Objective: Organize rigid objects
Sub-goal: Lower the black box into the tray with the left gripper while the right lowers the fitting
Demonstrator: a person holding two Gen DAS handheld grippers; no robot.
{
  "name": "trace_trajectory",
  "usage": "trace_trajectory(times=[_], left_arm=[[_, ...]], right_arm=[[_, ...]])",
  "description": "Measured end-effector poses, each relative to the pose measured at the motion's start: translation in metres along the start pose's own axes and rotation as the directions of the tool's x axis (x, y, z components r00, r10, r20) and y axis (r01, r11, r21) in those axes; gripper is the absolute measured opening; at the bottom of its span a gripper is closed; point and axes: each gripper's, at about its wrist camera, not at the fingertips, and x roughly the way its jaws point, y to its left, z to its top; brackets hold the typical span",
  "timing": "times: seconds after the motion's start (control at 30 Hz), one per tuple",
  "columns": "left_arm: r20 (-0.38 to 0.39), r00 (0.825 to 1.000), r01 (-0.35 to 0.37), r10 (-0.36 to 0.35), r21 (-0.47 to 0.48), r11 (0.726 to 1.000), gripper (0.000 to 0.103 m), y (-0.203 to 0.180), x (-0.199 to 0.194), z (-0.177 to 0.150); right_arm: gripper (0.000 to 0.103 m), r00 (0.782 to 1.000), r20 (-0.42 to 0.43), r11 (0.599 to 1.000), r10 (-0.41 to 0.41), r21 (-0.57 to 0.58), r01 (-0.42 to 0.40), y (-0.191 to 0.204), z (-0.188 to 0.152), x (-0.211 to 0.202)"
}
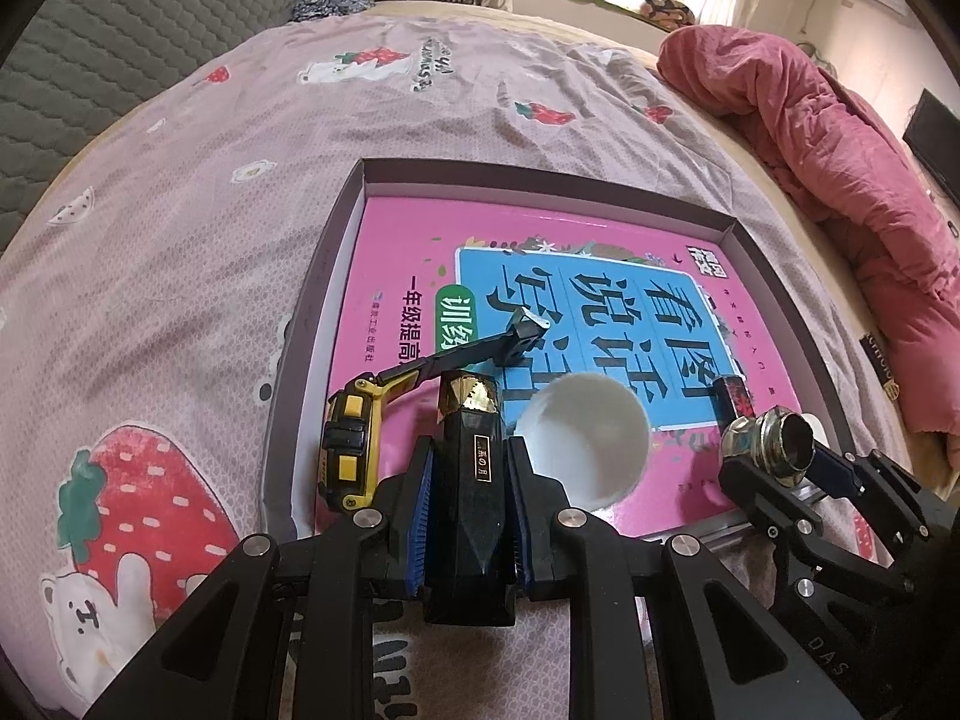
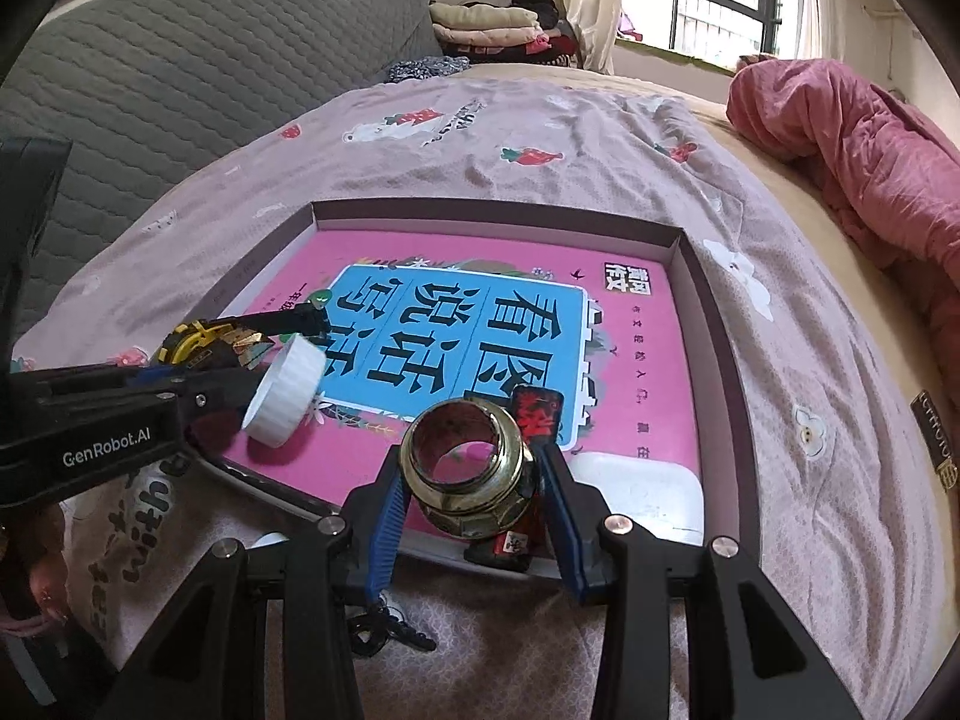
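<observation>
while the left gripper (image 1: 467,504) pinches the faceted black bottle (image 1: 470,498) at the tray's (image 1: 312,300) near edge, the right gripper (image 2: 470,489) clamps a brass fitting (image 2: 468,474) — both rigid, slick, likely heavy — best gripped across flat sides.

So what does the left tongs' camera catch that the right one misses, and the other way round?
Only the left view shows the black bottle with its gold cap squeezed in the left tongs, and the white cup's open mouth. Only the right view looks through the brass fitting's hollow ring and shows keys on the bedspread. Both show the pink book in the box, the tape measure and the right tongs holding the fitting.
</observation>
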Motion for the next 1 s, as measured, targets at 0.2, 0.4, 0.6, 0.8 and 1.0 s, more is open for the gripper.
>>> trace_trajectory(times=[0.2,0.4,0.6,0.8,1.0], left_arm=[[-0.002,1.0,0.006,-0.006,-0.002,1.0,0.022,0.0004,-0.002,-0.0008],[-0.007,1.0,0.013,-0.013,0.0,1.0,0.022,-0.0009,-0.0031,-0.001],[-0.009,1.0,0.014,-0.014,0.007,1.0,0.022,-0.003,-0.0033,-0.001],[-0.012,1.0,0.013,-0.013,0.014,1.0,0.022,-0.0046,-0.0038,-0.0017],[-0.015,1.0,0.014,-0.014,0.019,1.0,0.022,-0.0064,-0.0041,-0.0023]], right_arm=[[0.043,1.0,-0.003,1.0,0.018,0.003,-0.018,-0.0001,0.0,-0.0015],[0.043,1.0,-0.014,1.0,0.02,0.01,-0.02,-0.0001,0.0006,-0.001],[0.043,1.0,-0.019,1.0,0.019,0.015,-0.019,-0.0002,0.0016,-0.0007],[0.043,1.0,-0.016,1.0,0.012,0.001,-0.012,0.0025,0.0009,-0.0014],[0.043,1.0,-0.012,1.0,0.013,-0.005,-0.013,0.0039,0.0002,-0.0035]])
